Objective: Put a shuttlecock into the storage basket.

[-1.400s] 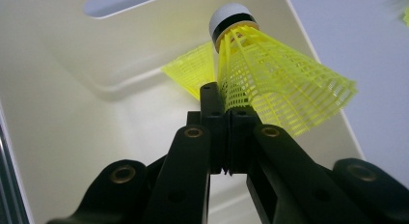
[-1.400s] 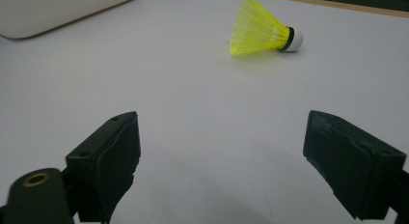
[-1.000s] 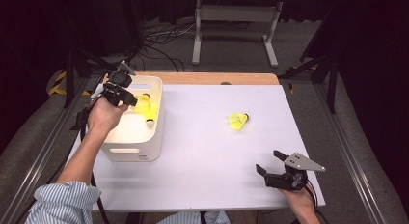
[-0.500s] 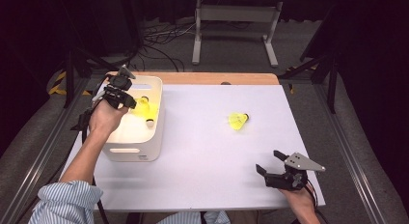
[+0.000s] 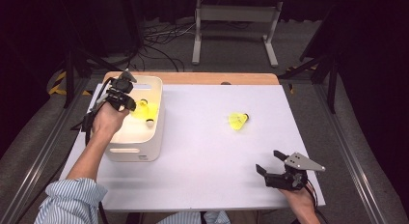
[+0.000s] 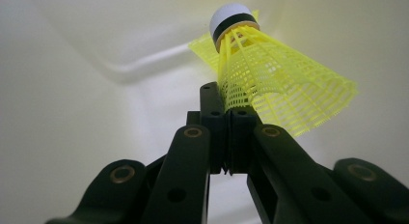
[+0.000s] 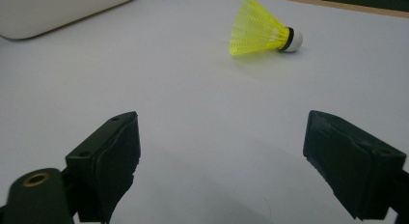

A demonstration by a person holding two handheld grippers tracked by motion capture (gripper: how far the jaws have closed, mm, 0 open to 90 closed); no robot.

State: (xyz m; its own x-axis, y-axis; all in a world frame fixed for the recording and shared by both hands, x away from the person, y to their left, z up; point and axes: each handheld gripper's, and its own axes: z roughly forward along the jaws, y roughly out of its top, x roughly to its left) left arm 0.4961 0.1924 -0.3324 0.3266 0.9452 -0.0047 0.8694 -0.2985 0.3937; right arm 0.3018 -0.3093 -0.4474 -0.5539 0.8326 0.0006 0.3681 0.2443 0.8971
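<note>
My left gripper [image 5: 129,101] is inside the white bin [image 5: 140,151], shut on the mesh skirt of a yellow shuttlecock [image 5: 143,108]. In the left gripper view the jaws [image 6: 226,113] pinch the skirt's edge and the shuttlecock [image 6: 279,84] points its white cork up and away. The skirt of a second yellow shuttlecock [image 6: 202,46] peeks out behind it. Another yellow shuttlecock [image 5: 238,120] lies on its side on the white table, right of the middle. My right gripper [image 5: 269,161] rests open near the front right edge, with that shuttlecock [image 7: 260,31] well ahead of its jaws [image 7: 222,156].
The bin stands at the table's left side, and its corner [image 7: 58,11] shows far left in the right gripper view. A wooden strip [image 5: 193,78] runs along the table's far edge. Beyond it are cables and a metal stand [image 5: 236,21] on the floor.
The left hand has sunk a little lower into the bin with the shuttlecock still gripped. The right gripper has stayed where it was.
</note>
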